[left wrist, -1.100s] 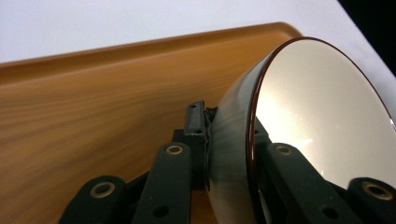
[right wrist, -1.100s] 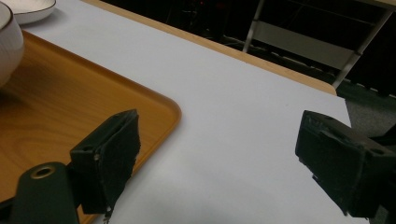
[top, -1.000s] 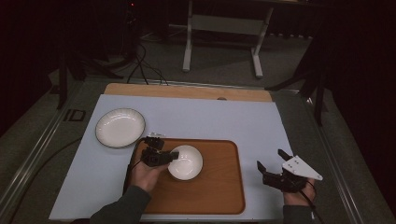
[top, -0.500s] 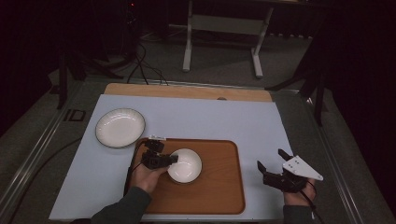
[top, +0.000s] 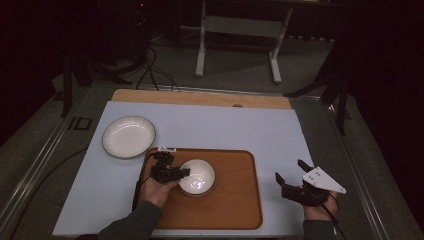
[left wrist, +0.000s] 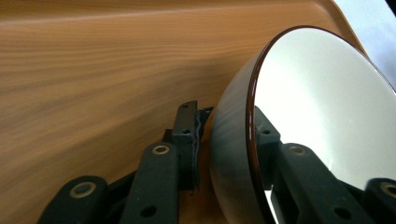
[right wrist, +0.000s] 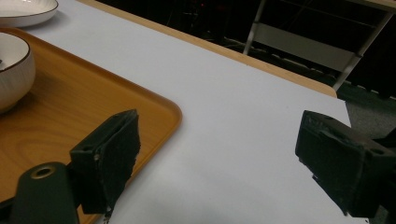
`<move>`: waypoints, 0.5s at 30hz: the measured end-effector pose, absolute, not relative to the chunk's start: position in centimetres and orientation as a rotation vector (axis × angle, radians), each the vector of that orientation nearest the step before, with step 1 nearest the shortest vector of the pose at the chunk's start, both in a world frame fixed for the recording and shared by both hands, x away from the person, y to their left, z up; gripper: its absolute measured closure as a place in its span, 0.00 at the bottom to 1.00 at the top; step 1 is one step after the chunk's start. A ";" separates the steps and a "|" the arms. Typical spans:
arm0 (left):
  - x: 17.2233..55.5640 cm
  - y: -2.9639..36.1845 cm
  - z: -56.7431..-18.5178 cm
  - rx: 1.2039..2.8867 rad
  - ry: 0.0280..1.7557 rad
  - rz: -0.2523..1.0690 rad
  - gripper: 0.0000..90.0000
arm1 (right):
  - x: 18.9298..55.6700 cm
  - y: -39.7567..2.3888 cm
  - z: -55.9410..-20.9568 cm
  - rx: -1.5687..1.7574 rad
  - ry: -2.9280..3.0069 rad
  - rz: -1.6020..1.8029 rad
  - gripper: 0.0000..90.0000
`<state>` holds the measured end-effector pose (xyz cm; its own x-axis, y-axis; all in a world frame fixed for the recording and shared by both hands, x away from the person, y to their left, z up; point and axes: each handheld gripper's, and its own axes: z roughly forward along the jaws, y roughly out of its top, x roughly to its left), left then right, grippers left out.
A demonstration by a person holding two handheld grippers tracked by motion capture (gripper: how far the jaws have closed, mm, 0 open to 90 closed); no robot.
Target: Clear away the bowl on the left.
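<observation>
High view first: the small white round ceramic bowl with the dark rim (top: 197, 176) sits left of centre on the rectangular wooden tray (top: 235, 200), lower middle of the frame. The left hand-held gripper (top: 184, 172) comes at it from the left, with its tips right at the bowl's left rim. So the bowl lies straight to the right of that gripper, touching distance, while the right hand-held gripper (top: 290, 176) hangs well apart at the lower right, off the tray over the pale blue tabletop (top: 240, 125). The left hand is clearly the nearer one. A wider white ceramic plate (top: 128, 136) sits off the tray's upper left corner.

Left gripper view: this is the one that matters. The bowl (left wrist: 322, 107) fills the right side and its wall runs up between the two jaws, one outside the wall and one inside. There's a visible sliver of gap between the outer pad and the wall, and the jaws have just been opening, so I'd say it's straddling the rim loosely rather than pinching it. The bowl rests on the tray (left wrist: 93, 70).

Right gripper view: the right hand-held gripper (right wrist: 217, 161) has its jaws spread wide with nothing between them, just tabletop. The tray's corner (right wrist: 154, 109) and the bowl (right wrist: 14, 70) are off at the left edge of the frame.
</observation>
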<state>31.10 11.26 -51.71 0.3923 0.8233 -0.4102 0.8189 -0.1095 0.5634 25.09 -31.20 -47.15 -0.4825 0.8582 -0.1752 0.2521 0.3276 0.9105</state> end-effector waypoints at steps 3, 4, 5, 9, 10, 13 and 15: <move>30.8 11.5 -51.4 1.916 1.398 0.044 0.76 | 25.1 -31.2 -47.1 0.978 1.918 1.150 0.15; 30.8 11.7 -51.3 1.909 1.396 0.043 0.76 | 25.1 -31.2 -47.1 0.978 1.918 1.151 0.15; 30.7 11.9 -51.1 1.900 1.394 0.046 0.75 | 25.1 -31.2 -47.1 0.979 1.918 1.150 0.15; 30.3 12.5 -50.5 1.880 1.368 0.057 0.71 | 25.1 -31.2 -47.1 0.976 1.918 1.150 0.15; 30.2 12.6 -50.4 1.887 1.362 0.071 0.70 | 25.1 -31.2 -47.1 0.976 1.919 1.150 0.15; 29.8 12.8 -50.0 1.877 1.353 0.090 0.68 | 25.1 -31.2 -47.1 0.978 1.918 1.150 0.15; 29.6 13.2 -49.6 1.865 1.346 0.107 0.67 | 25.1 -31.2 -47.1 0.979 1.917 1.151 0.15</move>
<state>29.57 13.19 -49.61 0.4266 0.8243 -0.3722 0.7550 -0.0980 0.6484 25.08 -31.22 -47.12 -0.4809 0.8596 -0.1727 0.2515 0.3239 0.9120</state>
